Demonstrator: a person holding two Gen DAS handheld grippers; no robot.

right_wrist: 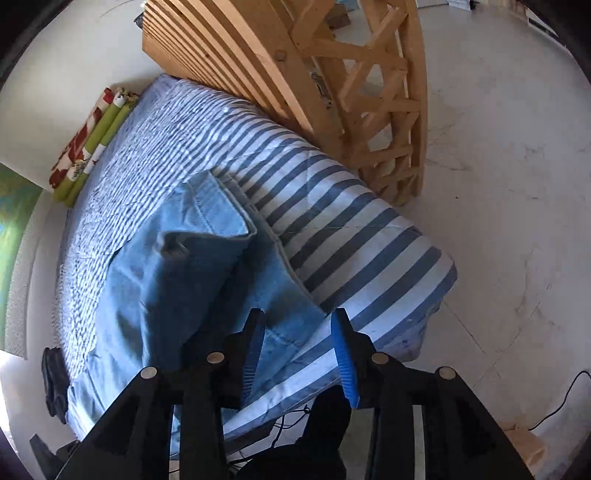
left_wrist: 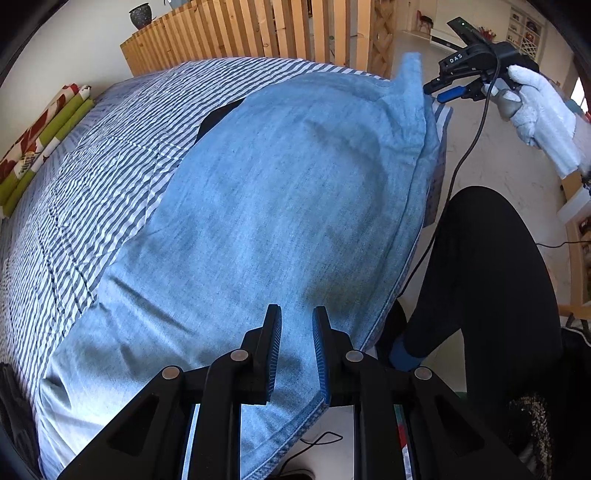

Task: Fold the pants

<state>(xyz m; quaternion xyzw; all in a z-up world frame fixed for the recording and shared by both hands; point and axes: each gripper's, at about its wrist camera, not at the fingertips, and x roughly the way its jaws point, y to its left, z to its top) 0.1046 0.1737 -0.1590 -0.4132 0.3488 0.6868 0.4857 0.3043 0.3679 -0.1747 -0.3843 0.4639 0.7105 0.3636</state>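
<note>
The only writing that can be read is the white word "DAS" on the black body of the right gripper (left_wrist: 434, 86), seen in the left wrist view. A hand in a white glove (left_wrist: 535, 110) holds this gripper, and a black cable hangs down from it.

There is one pair of light blue denim pants (left_wrist: 258, 206). It lies on a bed with a blue and white striped cover (left_wrist: 92, 177) and reaches to the near edge of the bed, where a hem hangs a little over. One corner of the pants stands up in a peak just beside the tips of the right gripper; I cannot tell if they touch. In the right wrist view the fingers of the right gripper (right_wrist: 299, 332) are apart and nothing is between them; a folded part of the pants (right_wrist: 177, 266) with a stitched hem lies below.

The left gripper (left_wrist: 297, 325) is over the pants near the bed edge. Its two fingers are apart, with a narrow gap, and the cloth is seen behind the gap, not pinched.

One rolled cloth in green, red and white (left_wrist: 44, 136) lies along the far side of the bed. One dark vase (left_wrist: 142, 14) stands on a wooden slat fence (left_wrist: 258, 33). One leg in black trousers (left_wrist: 487, 280) is beside the bed.
</note>
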